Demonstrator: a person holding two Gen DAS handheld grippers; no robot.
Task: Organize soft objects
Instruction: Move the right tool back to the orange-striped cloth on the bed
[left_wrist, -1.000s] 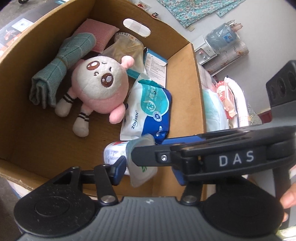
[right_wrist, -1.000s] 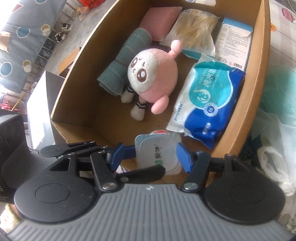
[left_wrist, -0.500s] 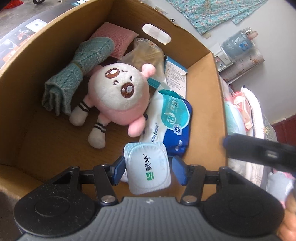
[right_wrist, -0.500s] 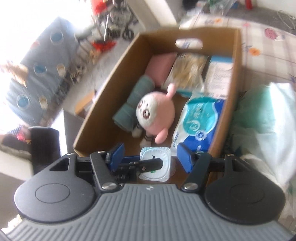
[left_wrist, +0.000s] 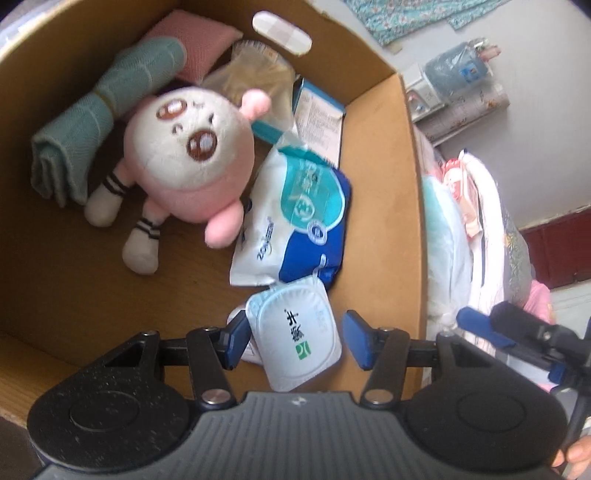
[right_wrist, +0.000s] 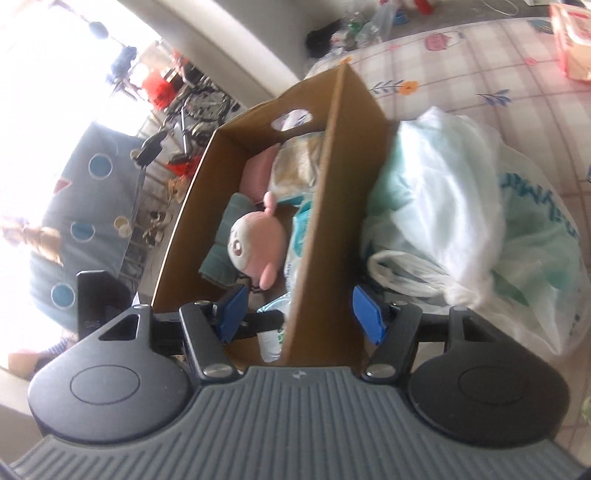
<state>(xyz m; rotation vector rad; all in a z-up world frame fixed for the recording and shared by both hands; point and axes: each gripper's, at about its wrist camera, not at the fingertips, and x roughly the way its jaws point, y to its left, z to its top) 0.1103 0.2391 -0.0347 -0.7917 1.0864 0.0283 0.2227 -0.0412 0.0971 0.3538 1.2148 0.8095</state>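
A cardboard box (left_wrist: 380, 177) holds a pink plush doll (left_wrist: 188, 158), a rolled green towel (left_wrist: 92, 122), a pink cushion (left_wrist: 192, 44), a blue-and-white wipes pack (left_wrist: 295, 218) and a white soft pack (left_wrist: 295, 336). My left gripper (left_wrist: 295, 341) is open over the box's near right corner, and the white pack lies between its fingers. My right gripper (right_wrist: 301, 314) is open and empty outside the box, straddling its right wall (right_wrist: 325, 229). The doll (right_wrist: 255, 243) also shows in the right wrist view.
White and teal plastic bags (right_wrist: 461, 221) lie against the box's right side on a patterned bedsheet (right_wrist: 517, 81). A pink-and-white packet (right_wrist: 572, 40) sits far right. The right gripper's fingers (left_wrist: 480, 325) show at the left view's right edge.
My right gripper has pulled back out of the box and swung right, empty. My left gripper has opened wider around the white pack, which sits lower in the box.
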